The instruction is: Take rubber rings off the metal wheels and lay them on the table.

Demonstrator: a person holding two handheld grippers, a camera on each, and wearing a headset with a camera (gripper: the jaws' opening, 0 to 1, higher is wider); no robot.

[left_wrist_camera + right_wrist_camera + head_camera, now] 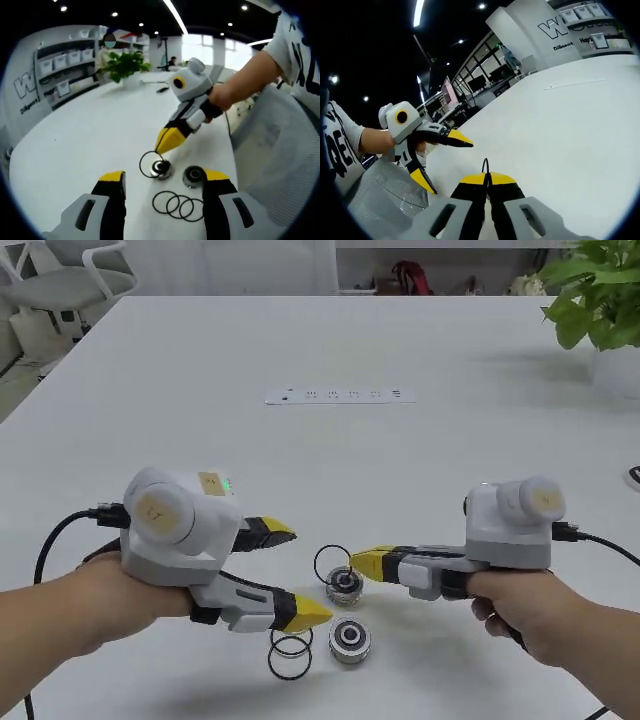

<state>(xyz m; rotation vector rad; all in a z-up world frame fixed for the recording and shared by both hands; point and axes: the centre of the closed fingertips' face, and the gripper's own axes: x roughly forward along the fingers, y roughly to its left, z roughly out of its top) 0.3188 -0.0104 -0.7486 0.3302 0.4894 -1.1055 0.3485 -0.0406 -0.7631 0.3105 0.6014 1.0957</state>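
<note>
Now right hand-held gripper pinches rubber ring by wheel; left hand-held gripper gapes

Bright, even overhead light on the broad white matte table; soft, faint shadows beside the small silver metal wheels and the green leafy plant; head view sharp; both gripper views bowed at the edges, where round recessed ceiling spotlights and a long white strip light glare against dark.

The left gripper and right gripper have white-grey housings, yellow-tipped black jaws and black cables; the shirt is white, black-lettered.
</note>
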